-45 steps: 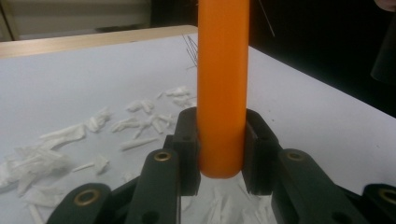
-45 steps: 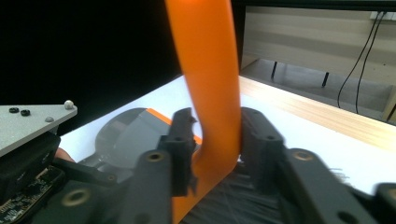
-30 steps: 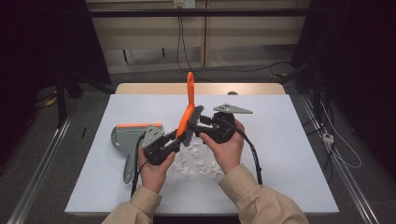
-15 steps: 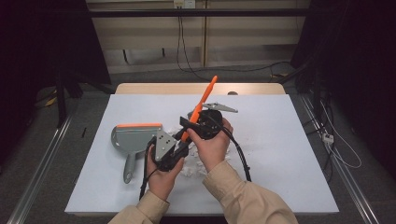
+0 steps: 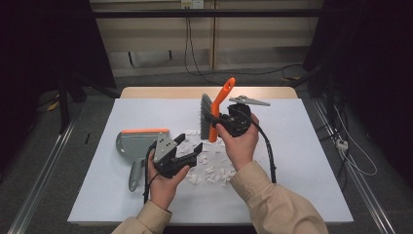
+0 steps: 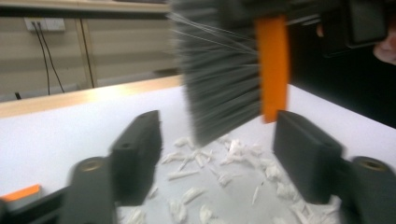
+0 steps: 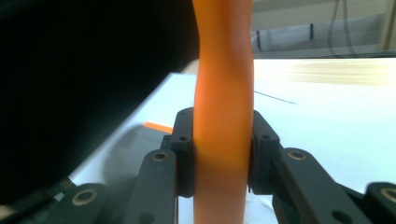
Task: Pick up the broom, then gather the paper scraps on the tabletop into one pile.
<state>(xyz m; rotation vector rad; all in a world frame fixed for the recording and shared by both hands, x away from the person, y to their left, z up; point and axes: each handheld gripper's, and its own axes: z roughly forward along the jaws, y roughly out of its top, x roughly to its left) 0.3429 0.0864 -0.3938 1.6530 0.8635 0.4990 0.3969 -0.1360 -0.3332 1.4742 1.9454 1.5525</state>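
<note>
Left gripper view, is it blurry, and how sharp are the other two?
Left gripper view: brush bristles and both jaws smeared, paper scraps soft. Right gripper view: orange handle so close it's soft, table behind hazy. High view: sharp, table brightly lit, surroundings dark.

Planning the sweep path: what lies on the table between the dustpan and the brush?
White paper scraps, scattered on the table between dustpan and brush; the open left gripper hovers there too, high view.

A grey dustpan (image 5: 132,146) with an orange front edge lies flat on the white table (image 5: 311,161), handle toward the near side. Beyond the table, black cables (image 5: 187,44) hang down a pale wall panel from what looks like a socket (image 5: 192,4).
</note>
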